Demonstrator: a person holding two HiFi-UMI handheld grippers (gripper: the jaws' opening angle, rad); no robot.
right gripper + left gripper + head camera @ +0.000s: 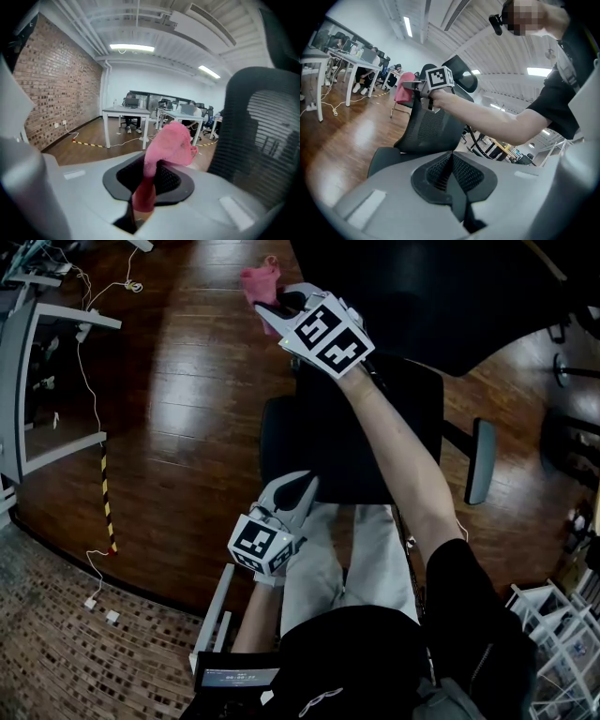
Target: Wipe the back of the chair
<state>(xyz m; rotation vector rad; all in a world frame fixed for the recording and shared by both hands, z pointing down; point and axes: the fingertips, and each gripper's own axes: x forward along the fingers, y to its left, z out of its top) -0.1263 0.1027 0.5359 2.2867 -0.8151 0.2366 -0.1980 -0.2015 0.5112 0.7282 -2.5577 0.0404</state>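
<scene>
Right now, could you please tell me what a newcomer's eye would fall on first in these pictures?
The pink cloth stands out first, pinched in the right gripper and raised beside the top of the black mesh chair back. Next is the left gripper, jaws together and empty, low near the person's lap.

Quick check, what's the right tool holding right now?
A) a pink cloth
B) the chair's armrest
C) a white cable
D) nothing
A: the right tool is shut on the pink cloth, which sticks up from between its jaws, beside the chair back.
</scene>
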